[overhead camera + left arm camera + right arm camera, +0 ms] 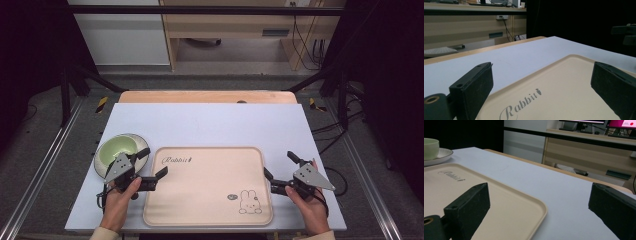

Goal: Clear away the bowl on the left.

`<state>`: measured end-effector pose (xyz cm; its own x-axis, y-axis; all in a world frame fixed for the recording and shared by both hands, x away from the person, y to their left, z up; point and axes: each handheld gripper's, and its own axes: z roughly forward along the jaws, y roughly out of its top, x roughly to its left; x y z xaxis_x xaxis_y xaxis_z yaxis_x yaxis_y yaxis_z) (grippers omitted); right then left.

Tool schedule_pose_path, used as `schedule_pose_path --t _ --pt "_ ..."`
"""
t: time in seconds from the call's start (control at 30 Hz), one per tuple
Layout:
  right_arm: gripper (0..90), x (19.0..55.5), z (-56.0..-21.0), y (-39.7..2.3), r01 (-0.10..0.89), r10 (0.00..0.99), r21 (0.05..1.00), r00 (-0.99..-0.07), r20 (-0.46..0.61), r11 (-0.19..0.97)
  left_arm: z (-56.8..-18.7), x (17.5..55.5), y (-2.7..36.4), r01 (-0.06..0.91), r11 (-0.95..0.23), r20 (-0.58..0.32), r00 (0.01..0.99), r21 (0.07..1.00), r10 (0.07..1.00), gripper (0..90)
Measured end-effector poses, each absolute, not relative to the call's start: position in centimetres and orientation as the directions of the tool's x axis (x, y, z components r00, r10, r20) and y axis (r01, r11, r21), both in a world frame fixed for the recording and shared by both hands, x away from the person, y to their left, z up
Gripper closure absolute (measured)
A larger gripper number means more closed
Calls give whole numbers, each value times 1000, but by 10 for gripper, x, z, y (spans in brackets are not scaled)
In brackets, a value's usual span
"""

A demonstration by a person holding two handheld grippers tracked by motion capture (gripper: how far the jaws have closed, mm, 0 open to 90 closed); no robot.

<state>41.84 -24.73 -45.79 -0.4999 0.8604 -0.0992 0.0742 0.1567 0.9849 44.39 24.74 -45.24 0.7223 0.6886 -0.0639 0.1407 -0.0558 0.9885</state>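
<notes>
A beige tray [210, 195] printed with "Rabbit" and a small rabbit drawing lies flat at the front middle of the white table [210, 122]. A pale green cup [119, 147] stands on a white saucer [102, 161] just left of the tray. My left gripper [153, 163] is open, one jaw over the tray's left rim and the other near the saucer. My right gripper [281, 166] is open beside the tray's right rim. In the left gripper view, the open left gripper [541, 75] frames the tray [574, 82]. In the right gripper view, the open right gripper [539, 192] straddles the tray's corner [534, 207], with the cup [430, 147] far left.
The table's wooden back edge [207, 96] runs behind the white top. Black frame bars [75, 85] stand at both sides. Wooden furniture [235, 30] and cables [307, 45] are on the floor beyond. A hand [117, 202] holds each gripper at the front edge.
</notes>
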Motion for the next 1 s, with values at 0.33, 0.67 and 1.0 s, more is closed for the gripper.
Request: schedule_pose_path --t 0.33,0.67,1.0 --pt "38 418 -458 -246 87 862 984 -499 -91 154 -448 441 251 160 -37 -88 710 986 699 37" --pt "39 418 -459 -242 104 857 981 -507 -89 163 -441 442 261 174 -23 -105 689 984 717 36" --pt "36 417 -458 -242 109 858 978 -505 -98 176 -415 449 273 120 -98 -7 668 988 744 33"
